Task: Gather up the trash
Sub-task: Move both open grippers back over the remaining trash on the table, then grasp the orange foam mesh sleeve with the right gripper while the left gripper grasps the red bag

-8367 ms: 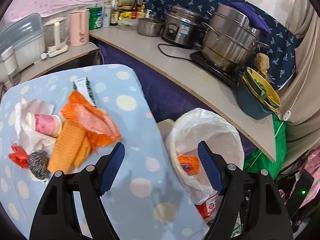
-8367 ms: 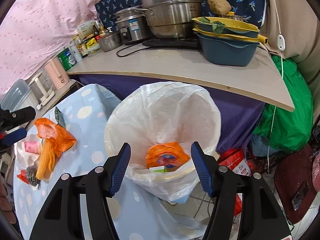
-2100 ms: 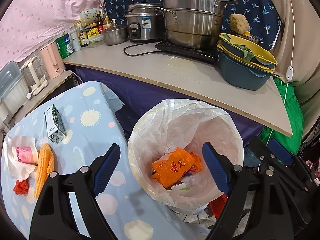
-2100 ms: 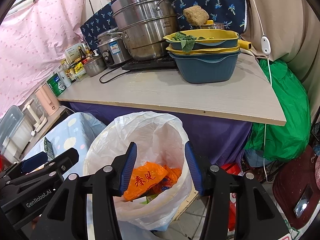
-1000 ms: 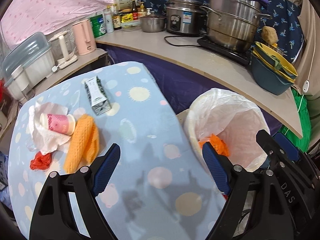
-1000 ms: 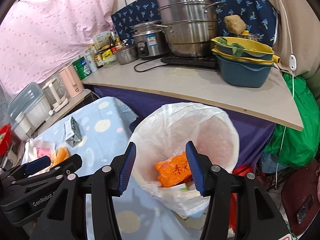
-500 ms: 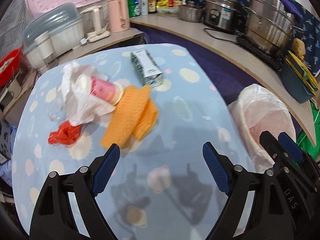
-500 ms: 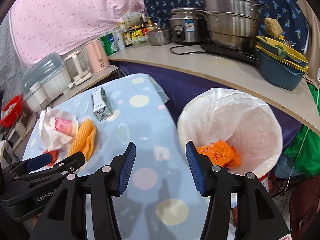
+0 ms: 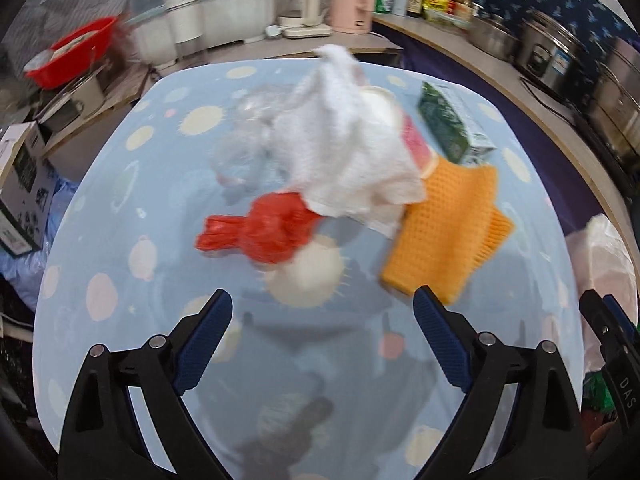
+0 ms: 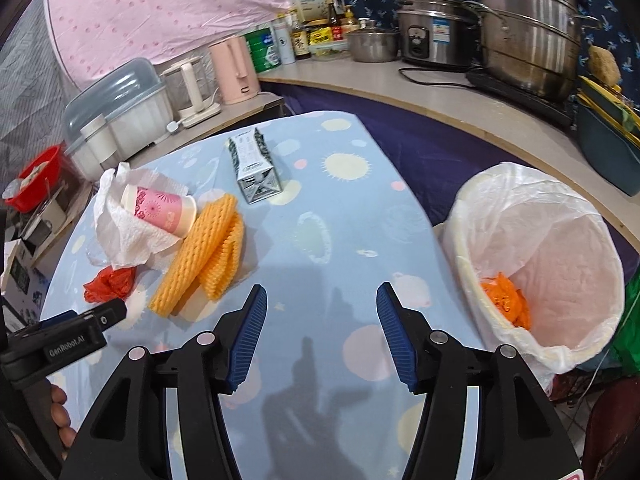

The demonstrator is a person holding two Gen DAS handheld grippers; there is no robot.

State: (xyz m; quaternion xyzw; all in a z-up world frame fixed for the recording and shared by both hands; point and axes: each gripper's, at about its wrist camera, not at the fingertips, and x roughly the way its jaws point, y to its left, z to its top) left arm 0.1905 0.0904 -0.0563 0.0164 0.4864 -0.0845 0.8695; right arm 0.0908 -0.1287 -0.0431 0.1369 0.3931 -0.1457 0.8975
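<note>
On the blue dotted table (image 9: 120,208) lie a crumpled red wrapper (image 9: 260,228), a white tissue (image 9: 352,152) over a pink paper cup (image 10: 160,208), an orange foam net (image 9: 444,224) and a green-white carton (image 10: 252,168). My left gripper (image 9: 322,340) hangs over the table just short of the red wrapper, jaws opening, nothing between them. My right gripper (image 10: 320,328) hovers over bare tablecloth, jaws opening and empty. The bin with a white liner (image 10: 548,264) stands right of the table and holds orange wrappers (image 10: 506,300).
A counter (image 10: 440,108) behind carries steel pots, a rice cooker, bottles, a pink kettle and stacked bowls. A lidded plastic box (image 10: 120,112) and a red basin (image 9: 76,50) stand at the left. Cardboard boxes (image 9: 20,196) sit below the table's left edge.
Both grippers swung from the bin towards the table's trash pile. The left one came down close to the red wrapper, and both opened wider.
</note>
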